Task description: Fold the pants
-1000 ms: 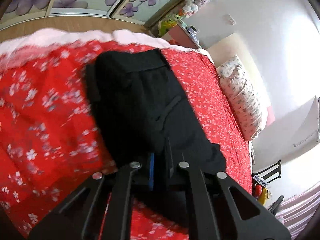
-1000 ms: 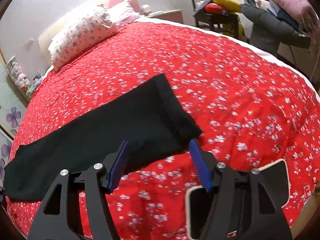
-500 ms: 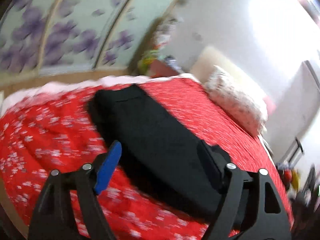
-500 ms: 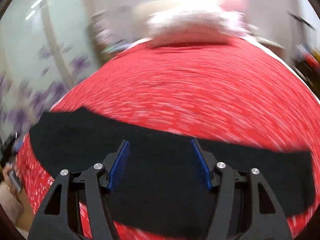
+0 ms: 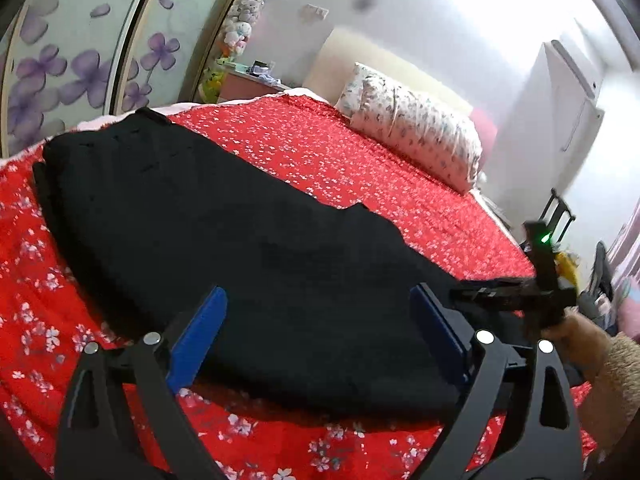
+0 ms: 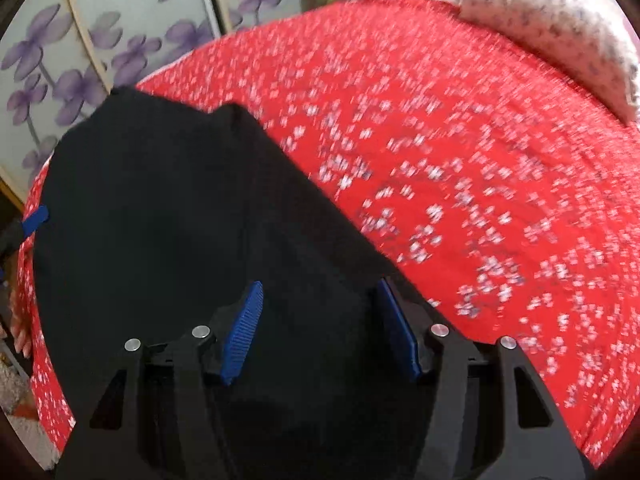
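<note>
Black pants [image 5: 224, 240] lie flat and lengthwise along the near edge of a bed with a red flowered cover [image 5: 380, 168]. They also show in the right wrist view [image 6: 160, 220]. My left gripper [image 5: 320, 312] is open and empty, its blue pads just above the pants' near edge. My right gripper [image 6: 320, 304] is open and empty, low over the pants. The right gripper also shows in the left wrist view [image 5: 532, 292] at the right, beside the pants' far end.
A flowered pillow [image 5: 416, 128] lies at the head of the bed. A wardrobe with purple flower doors [image 5: 80, 68] stands past the bed's left side. A pink side table [image 5: 248, 84] holds toys. A dark chair [image 5: 560, 216] stands at the right.
My left gripper let go of the pants and opened. Both grippers swung round and now sit over the pants, which lie flat.
</note>
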A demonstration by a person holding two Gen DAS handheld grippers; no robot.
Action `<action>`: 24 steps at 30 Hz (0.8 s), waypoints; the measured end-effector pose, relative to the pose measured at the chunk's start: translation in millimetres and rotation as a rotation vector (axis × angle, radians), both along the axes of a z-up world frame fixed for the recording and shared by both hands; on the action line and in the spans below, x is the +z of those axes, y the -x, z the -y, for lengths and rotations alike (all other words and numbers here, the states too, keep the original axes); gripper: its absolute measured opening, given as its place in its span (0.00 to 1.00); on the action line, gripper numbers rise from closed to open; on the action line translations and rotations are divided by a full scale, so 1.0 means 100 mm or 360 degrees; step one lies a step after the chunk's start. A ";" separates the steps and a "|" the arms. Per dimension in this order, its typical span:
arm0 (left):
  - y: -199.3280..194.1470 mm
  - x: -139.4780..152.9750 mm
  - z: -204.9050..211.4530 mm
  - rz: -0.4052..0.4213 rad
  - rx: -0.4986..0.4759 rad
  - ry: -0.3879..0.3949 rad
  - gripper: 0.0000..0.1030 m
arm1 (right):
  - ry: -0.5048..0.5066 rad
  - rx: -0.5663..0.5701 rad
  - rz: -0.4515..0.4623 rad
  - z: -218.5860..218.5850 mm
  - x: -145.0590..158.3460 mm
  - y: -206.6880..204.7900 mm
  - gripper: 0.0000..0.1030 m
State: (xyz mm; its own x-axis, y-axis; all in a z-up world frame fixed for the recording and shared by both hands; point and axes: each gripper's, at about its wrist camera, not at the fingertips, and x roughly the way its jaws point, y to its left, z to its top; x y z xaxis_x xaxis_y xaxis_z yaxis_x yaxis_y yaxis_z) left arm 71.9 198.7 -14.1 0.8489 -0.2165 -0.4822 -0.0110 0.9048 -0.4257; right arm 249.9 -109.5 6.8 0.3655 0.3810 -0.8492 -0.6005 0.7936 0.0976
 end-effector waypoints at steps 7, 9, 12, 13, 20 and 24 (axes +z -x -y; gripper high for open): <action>-0.06 -0.06 -0.01 -0.0035 -0.0003 0.0015 0.94 | 0.0016 0.0087 0.0075 0.06 -0.01 0.13 0.17; -0.06 -0.05 0.00 -0.0045 -0.0002 -0.0004 0.94 | 0.0059 0.0093 0.0130 0.04 0.02 0.15 0.12; -0.07 -0.06 0.02 -0.0051 0.0001 -0.0020 0.94 | 0.0162 0.0063 0.0297 -0.02 0.11 0.14 0.10; -0.07 -0.06 0.03 -0.0052 0.0001 -0.0023 0.94 | 0.0190 0.0036 0.0345 -0.04 0.12 0.13 0.10; -0.12 -0.09 0.10 -0.0106 0.0002 -0.0092 0.97 | 0.0411 -0.0016 0.0464 -0.18 -0.10 0.14 0.25; -0.13 -0.10 0.09 -0.0124 -0.0002 -0.0097 0.98 | 0.0320 -0.0267 0.0490 0.18 0.18 0.34 0.40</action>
State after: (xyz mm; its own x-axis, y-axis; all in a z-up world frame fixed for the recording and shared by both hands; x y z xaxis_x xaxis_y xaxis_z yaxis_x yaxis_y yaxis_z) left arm 85.2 189.3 -24.3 0.8079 -0.1857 -0.5593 -0.0409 0.9291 -0.3675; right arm 216.1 -127.8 24.8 0.6573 0.1318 -0.7420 -0.4379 0.8681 -0.2338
